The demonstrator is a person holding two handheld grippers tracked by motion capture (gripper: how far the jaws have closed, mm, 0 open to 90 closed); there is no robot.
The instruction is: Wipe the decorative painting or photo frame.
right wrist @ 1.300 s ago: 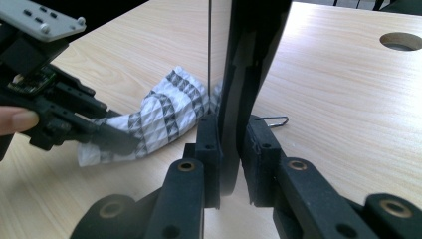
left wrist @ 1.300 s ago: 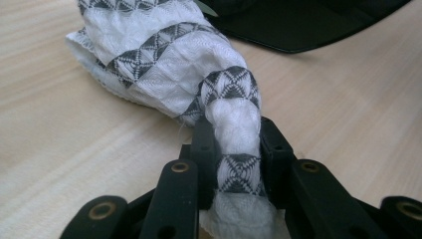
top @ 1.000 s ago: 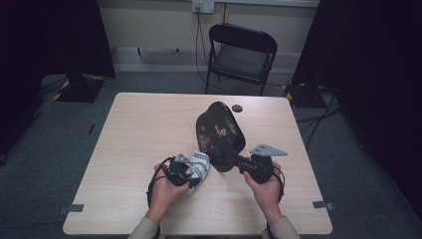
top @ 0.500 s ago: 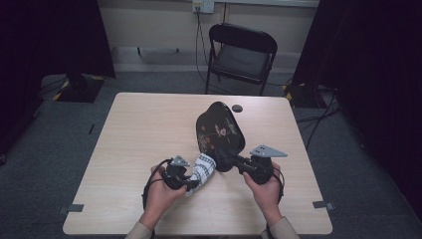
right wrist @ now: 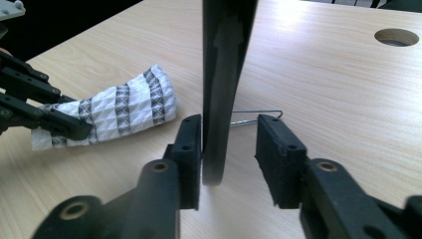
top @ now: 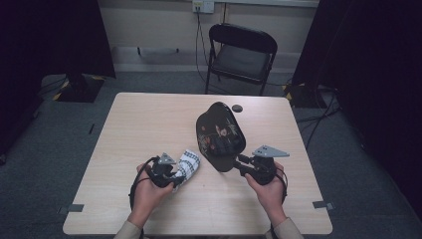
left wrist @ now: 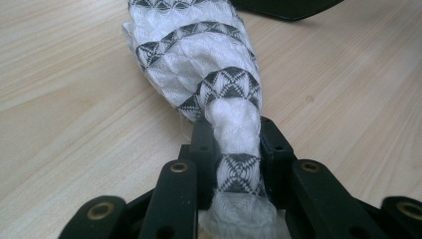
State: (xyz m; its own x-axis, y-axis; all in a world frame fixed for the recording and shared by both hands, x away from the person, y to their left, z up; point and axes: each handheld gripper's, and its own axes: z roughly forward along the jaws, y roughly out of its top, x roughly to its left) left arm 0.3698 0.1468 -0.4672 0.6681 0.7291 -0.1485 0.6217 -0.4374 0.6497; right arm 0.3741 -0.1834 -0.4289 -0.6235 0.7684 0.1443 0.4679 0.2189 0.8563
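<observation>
The left gripper (left wrist: 234, 164) pinched the patterned cloth (left wrist: 209, 79); the right gripper (right wrist: 230, 149), just opening, stood spread around the black tray (top: 220, 134) near the table's (top: 149, 124) front edge.

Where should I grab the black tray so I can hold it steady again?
Grip the tray by its thin near edge, coming in from the person's side. It stands on edge there, narrow enough to fit between the right gripper, whose jaws have just been opening around it, with a gap beside one pad.

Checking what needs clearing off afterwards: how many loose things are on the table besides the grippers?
3: the patterned cloth near the front left, the black tray in the middle, and a small dark disc at the far edge.
</observation>
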